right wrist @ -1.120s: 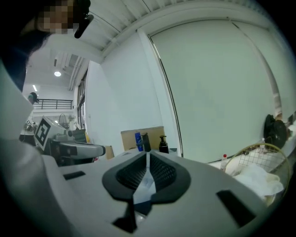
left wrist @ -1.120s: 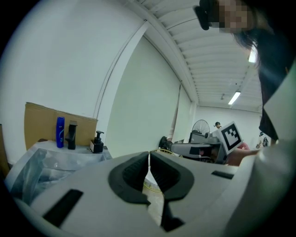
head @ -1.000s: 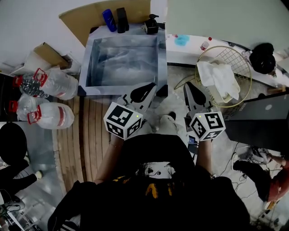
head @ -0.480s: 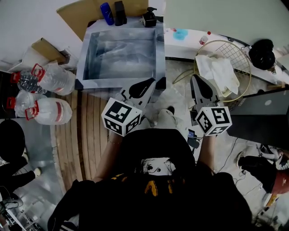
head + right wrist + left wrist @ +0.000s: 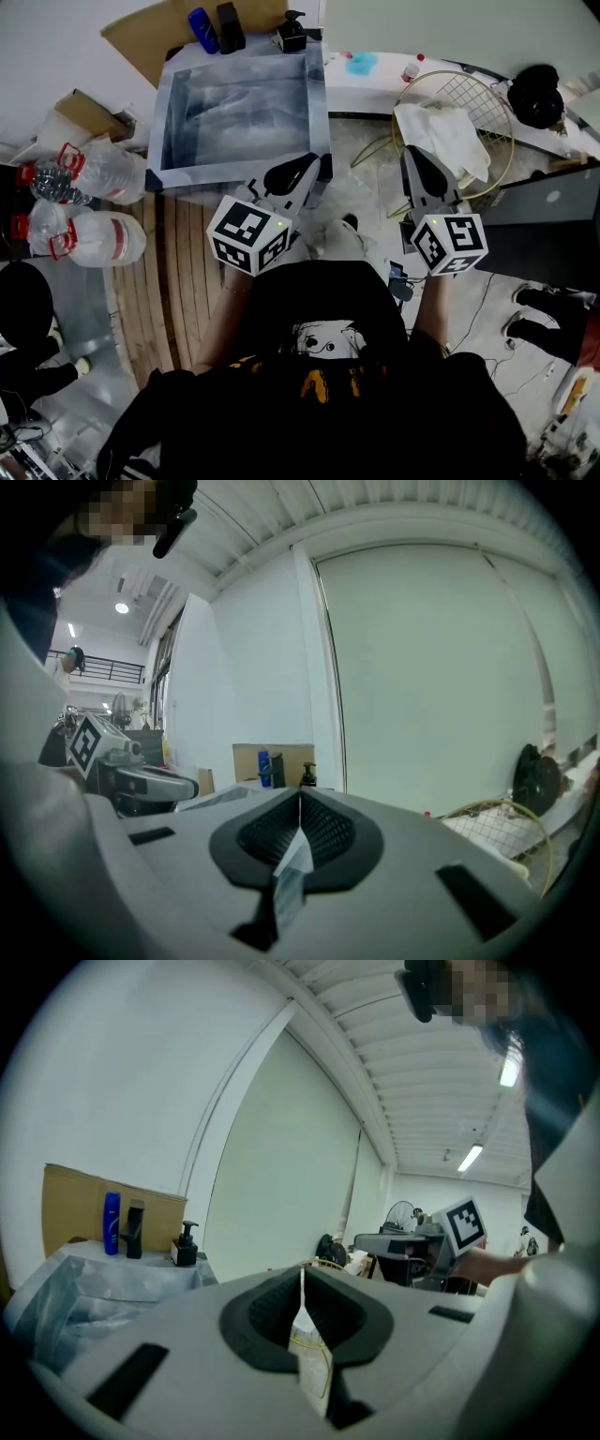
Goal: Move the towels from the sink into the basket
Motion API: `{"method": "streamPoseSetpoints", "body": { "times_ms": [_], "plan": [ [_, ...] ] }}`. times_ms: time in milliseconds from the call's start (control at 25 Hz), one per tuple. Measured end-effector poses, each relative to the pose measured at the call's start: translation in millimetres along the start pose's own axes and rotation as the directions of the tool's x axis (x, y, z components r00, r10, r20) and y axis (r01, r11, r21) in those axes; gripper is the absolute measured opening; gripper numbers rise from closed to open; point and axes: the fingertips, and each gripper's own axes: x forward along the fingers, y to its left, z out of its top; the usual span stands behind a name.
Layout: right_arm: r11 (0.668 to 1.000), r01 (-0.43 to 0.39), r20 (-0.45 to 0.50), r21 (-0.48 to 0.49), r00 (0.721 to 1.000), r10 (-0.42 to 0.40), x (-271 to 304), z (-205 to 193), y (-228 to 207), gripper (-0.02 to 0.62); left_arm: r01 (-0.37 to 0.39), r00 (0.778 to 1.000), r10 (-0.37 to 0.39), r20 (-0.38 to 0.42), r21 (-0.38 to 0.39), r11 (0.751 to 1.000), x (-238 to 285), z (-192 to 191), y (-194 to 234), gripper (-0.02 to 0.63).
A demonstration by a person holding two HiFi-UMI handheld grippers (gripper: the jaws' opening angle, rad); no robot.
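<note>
Wooden floor planks (image 5: 178,272) run under the plastic-lined sink (image 5: 161,141), with water jugs (image 5: 98,173) to its left and bottles (image 5: 214,28) behind it. The white towels (image 5: 441,136) lie in the wire basket (image 5: 473,89). The left gripper (image 5: 307,169) hangs by the sink's front rim and the right gripper (image 5: 412,161) beside the basket, both with jaws pressed together, empty.

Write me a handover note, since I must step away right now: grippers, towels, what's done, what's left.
Grippers: the left hand-held gripper is shut and empty, in front of the sink. The right hand-held gripper is shut and empty, beside the wire basket.
Things: white towels lie in the wire basket. I can make out no towel in the plastic-lined sink.
Done: the visible towels are in the basket.
Left: probably only a check of the sink lining for a missed towel.
</note>
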Motion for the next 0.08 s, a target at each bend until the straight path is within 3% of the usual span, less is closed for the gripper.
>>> {"method": "streamPoseSetpoints", "body": {
  "times_ms": [80],
  "plan": [
    [1.0,0.009,-0.002,-0.001,1.0,-0.009,-1.8,-0.3,-5.0,0.008,0.003,1.0,-0.003,-0.003,-0.001,1.0,3.1,-0.5,-1.2,0.015]
  ]
}}
